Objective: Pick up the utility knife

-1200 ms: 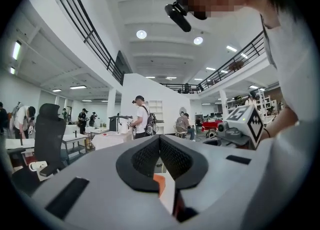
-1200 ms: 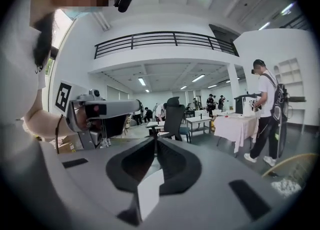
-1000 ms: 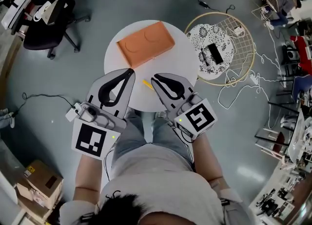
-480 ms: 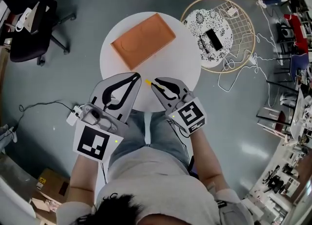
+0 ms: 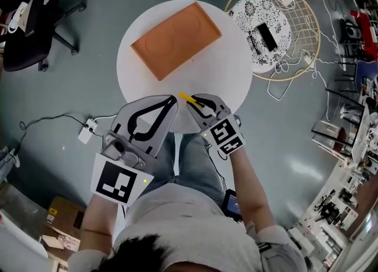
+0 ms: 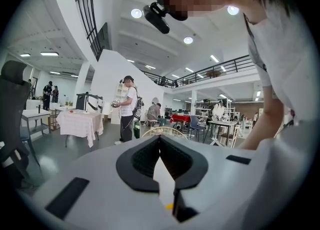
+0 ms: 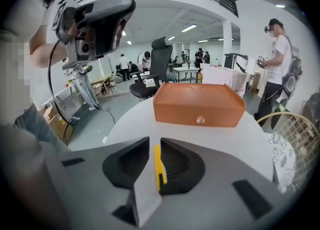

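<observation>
- Both hand-held grippers sit side by side over the near edge of the round white desk (image 5: pixel 230 70), pointing away from the operator's body. The forearms run back toward the torso.
- Left hand-held gripper (image 5: pixel 172 101): jaws meet at the tips with nothing between them. In its own view it points level across the room.
- Right hand-held gripper (image 5: pixel 193 100): jaws drawn in narrow around the utility knife (image 7: pixel 158 166). The knife lies flat against the right jaw's pad. I read this as gripped, though a thin sliver of light shows on the left jaw's side.
- In the head view the utility knife's front end pokes out past the right jaw tips, toward the left hand-held gripper's tips just beside it.
- Utility knife: slim, yellow body with a small dark slider partway along. It runs lengthwise along the jaws.
- Orange box (image 5: pixel 176 39) lies farther out on the desk, well apart from both hand-held grippers.
</observation>
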